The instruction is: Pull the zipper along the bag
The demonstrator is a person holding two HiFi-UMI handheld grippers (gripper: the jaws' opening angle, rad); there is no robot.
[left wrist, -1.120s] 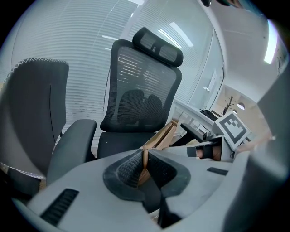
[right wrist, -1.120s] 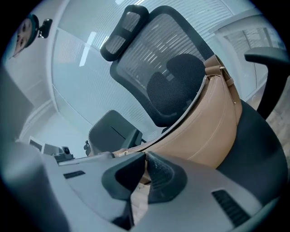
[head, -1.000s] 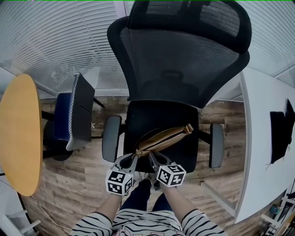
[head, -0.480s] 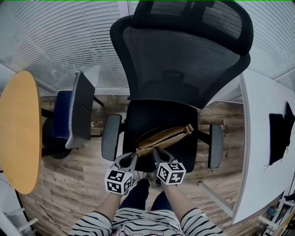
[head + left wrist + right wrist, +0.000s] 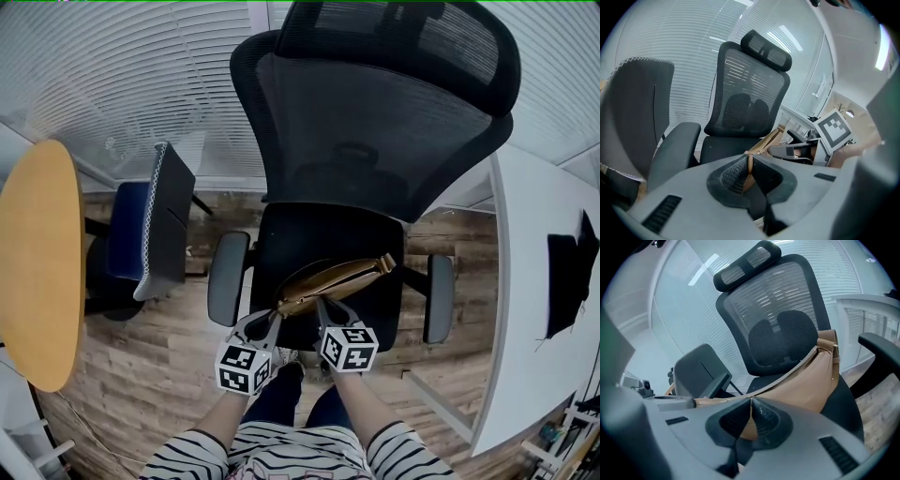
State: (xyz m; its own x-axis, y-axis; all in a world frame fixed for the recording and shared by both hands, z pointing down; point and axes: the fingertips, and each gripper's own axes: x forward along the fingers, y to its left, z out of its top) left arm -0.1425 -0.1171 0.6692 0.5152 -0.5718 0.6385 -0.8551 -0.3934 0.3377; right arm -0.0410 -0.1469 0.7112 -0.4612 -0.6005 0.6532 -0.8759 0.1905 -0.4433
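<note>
A tan crescent-shaped bag (image 5: 336, 279) lies on the black seat of an office chair (image 5: 370, 150). Its zipper (image 5: 790, 372) runs along the top edge from the near left end up to the far right end. My left gripper (image 5: 278, 310) is shut on a thin tan piece at the bag's near end (image 5: 749, 161). Just to its right, my right gripper (image 5: 321, 303) is shut on a tan tab at the zipper line (image 5: 750, 405). In the left gripper view the right gripper (image 5: 799, 150) shows beside the bag (image 5: 768, 139).
The chair's armrests (image 5: 225, 278) (image 5: 438, 296) flank the seat. A second dark chair (image 5: 155, 230) stands to the left beside a round yellow table (image 5: 37, 262). A white desk (image 5: 539, 291) runs along the right. The person's legs stand on wood flooring (image 5: 169, 366).
The right gripper has edged slightly to the right along the bag's top and rolled a little. The left gripper and the bag's near end have stayed where they were.
</note>
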